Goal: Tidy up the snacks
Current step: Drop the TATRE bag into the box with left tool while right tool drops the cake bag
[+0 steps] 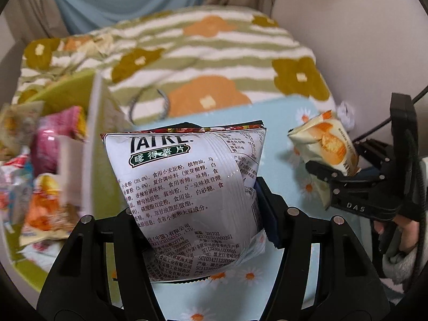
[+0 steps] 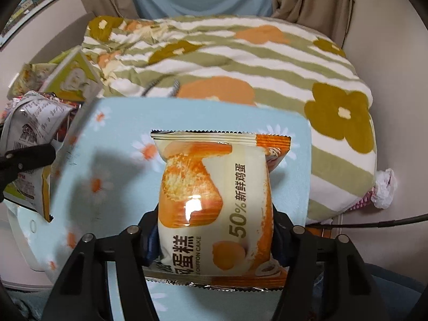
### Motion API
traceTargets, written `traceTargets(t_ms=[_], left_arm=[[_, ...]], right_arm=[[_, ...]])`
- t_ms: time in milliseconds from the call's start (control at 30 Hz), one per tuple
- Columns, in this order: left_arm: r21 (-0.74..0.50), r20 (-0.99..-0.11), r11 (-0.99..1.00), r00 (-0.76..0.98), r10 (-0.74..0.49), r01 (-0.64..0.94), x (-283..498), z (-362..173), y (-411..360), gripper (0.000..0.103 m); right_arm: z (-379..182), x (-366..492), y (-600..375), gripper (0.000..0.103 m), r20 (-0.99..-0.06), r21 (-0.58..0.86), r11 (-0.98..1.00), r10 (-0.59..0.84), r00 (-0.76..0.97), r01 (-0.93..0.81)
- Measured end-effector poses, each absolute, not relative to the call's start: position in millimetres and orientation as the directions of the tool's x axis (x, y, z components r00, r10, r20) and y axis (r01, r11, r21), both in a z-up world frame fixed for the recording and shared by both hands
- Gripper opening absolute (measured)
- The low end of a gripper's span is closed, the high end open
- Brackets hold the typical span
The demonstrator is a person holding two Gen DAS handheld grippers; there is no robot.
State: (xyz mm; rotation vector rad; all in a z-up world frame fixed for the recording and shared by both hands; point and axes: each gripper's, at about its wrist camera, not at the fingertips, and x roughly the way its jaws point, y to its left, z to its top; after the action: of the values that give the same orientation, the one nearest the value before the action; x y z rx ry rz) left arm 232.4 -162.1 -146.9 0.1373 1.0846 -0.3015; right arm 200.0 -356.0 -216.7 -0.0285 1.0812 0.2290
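Snacks held aloft: left fingers [image 1: 199, 218] clamp chip bag [image 1: 187, 187]; right fingers [image 2: 215, 236] clamp chiffon cake [image 2: 216, 203].

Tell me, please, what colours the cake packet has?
Cream and orange cake packet, best in the right wrist view.

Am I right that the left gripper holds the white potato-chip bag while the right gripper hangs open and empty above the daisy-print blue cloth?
Not quite: the right gripper is shut on an orange-and-cream chiffon cake packet, as the right wrist view shows. The left gripper does hold the white potato-chip bag, above the daisy-print blue cloth.
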Motion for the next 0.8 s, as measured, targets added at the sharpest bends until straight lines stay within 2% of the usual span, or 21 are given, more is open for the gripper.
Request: traceTargets(t_ms=[333,700,767,800], left_arm=[[-0.018,-0.814,0.981,0.567,-0.128,0.195,221,-78,-72,0.06],[-0.033,-0.824,0.992,0.558,-0.098,0.125,283,-72,11,0.061],[-0.031,-0.825,0.989,0.555,-0.106,0.143,294,-75,13,0.073],[-0.022,-0.825,0.989,0.556,-0.102,0.149,297,-76,13,0.095]], right_arm=[[-141,199,-275,0.06,-0.778,0.161,0.938,0.312,0.545,-0.307],[-97,219,-185,0.06,-0.722,0.198,0.909,0.388,0.572,-0.367],[-96,221,-177,0.06,-0.724,0.197,0.91,0.387,0.572,-0.365],[-96,223,-173,0.06,-0.726,0.197,0.911,0.384,0.571,-0.362]])
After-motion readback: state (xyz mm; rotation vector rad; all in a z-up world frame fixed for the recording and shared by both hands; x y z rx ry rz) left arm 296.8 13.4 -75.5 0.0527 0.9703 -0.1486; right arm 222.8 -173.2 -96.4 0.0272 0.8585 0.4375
